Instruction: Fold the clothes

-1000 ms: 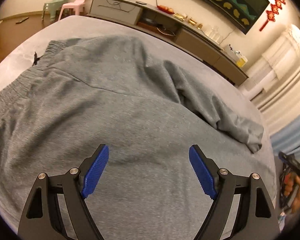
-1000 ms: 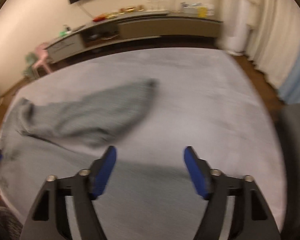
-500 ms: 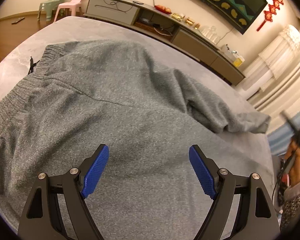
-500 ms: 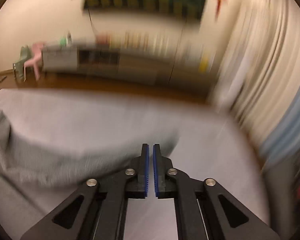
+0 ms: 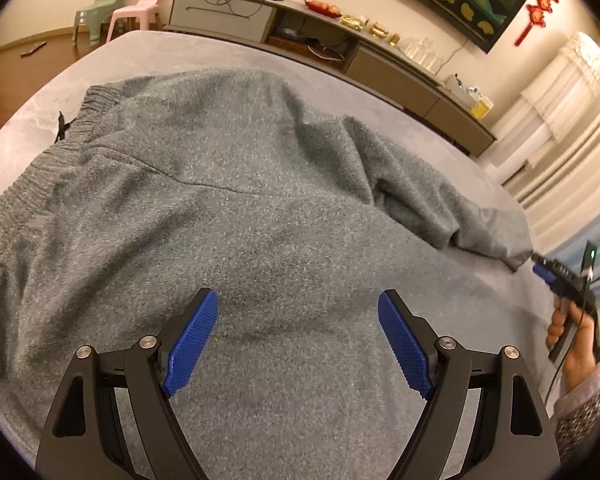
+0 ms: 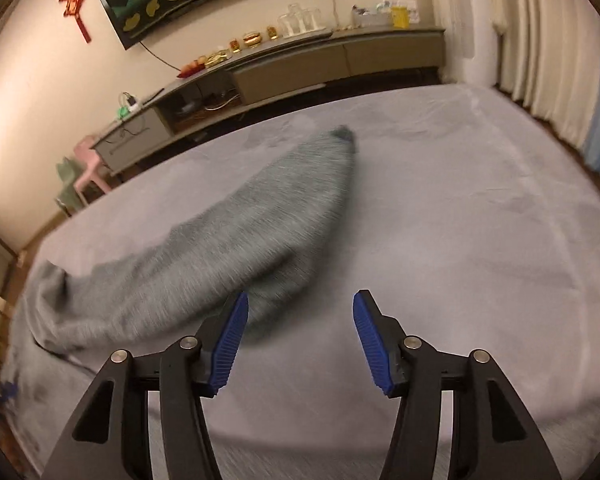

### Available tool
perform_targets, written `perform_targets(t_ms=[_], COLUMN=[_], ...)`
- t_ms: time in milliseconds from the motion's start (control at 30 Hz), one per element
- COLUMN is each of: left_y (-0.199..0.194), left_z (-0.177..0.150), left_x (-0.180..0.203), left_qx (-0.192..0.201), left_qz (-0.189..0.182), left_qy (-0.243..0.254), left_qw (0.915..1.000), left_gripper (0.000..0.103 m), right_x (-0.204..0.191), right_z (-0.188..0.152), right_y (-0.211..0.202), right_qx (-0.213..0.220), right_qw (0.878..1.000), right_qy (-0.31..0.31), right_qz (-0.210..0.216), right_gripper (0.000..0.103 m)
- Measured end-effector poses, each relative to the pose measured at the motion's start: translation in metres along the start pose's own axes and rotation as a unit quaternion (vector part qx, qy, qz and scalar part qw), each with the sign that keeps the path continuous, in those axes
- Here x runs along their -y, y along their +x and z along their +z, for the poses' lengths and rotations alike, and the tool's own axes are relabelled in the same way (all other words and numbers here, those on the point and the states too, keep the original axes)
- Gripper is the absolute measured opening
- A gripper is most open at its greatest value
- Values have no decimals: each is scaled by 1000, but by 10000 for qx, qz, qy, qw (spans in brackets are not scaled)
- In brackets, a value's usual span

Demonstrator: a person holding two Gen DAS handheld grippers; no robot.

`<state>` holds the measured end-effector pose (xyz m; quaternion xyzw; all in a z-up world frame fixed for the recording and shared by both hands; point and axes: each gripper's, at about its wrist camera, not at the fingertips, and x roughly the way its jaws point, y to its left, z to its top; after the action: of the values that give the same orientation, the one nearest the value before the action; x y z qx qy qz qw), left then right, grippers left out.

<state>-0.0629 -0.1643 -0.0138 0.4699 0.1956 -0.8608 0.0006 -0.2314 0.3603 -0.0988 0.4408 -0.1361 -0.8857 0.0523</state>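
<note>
Two grippers, left (image 5: 298,344) and right (image 6: 298,344), fingers spread | grey trousers (image 5: 228,208) flat on bed (image 6: 460,200) | leg (image 6: 260,216) blurred, seemingly untouched

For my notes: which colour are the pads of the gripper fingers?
Blue, ribbed pads on black fingers; clearest in the left wrist view.

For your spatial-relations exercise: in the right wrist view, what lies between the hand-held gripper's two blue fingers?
Only bare grey bed cover, seen in the right wrist view. The open right hand-held gripper holds nothing; the grey trouser leg ends by its left finger.
</note>
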Motion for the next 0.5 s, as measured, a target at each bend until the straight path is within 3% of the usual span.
perform_targets(t_ms=[67,100,133,200,267,300,367,400,433,500], left_y=[5,8,10,16,17,17,16,15,15,11], left_z=[1,2,2,3,5,6,6,6,6,5], left_x=[-2,-3,-4,-7,-14,-18,-20,-20,-21,-18], left_qx=[-28,-42,-56,-85,-107,-117,-138,-149,-160,-149], left_qz=[102,153,205,307,266,223,160,132,103,83], left_qy=[-4,-6,-8,-11,-133,-213,-266,-275,-284,-226], left_qw=[9999,9999,9998,9995,9995,9995,9994,9994,9994,9996], left_gripper=[83,83,83,83,83,83,83,83,83,83], right_x=[2,-5,-12,-39,-75,-91,-112,-111,-107,-74], right_z=[25,33,42,63,73,70,41,22,2,-25], right_y=[2,7,11,-7,-68,-101,-158,-170,-177,-152], right_qx=[-234,-371,-504,-101,1078,1684,2711,2933,3080,2010], right_qw=[9997,9991,9980,9940,9755,9574,9028,8800,8582,8757], right_qy=[-52,-183,-343,-987,-1793,-2207,-3096,-3423,-3715,-3904], right_qz=[-83,-133,-173,-471,-684,-791,-1247,-1497,-1748,-2006], right_gripper=[56,26,7,7,7,7,7,9,24,52])
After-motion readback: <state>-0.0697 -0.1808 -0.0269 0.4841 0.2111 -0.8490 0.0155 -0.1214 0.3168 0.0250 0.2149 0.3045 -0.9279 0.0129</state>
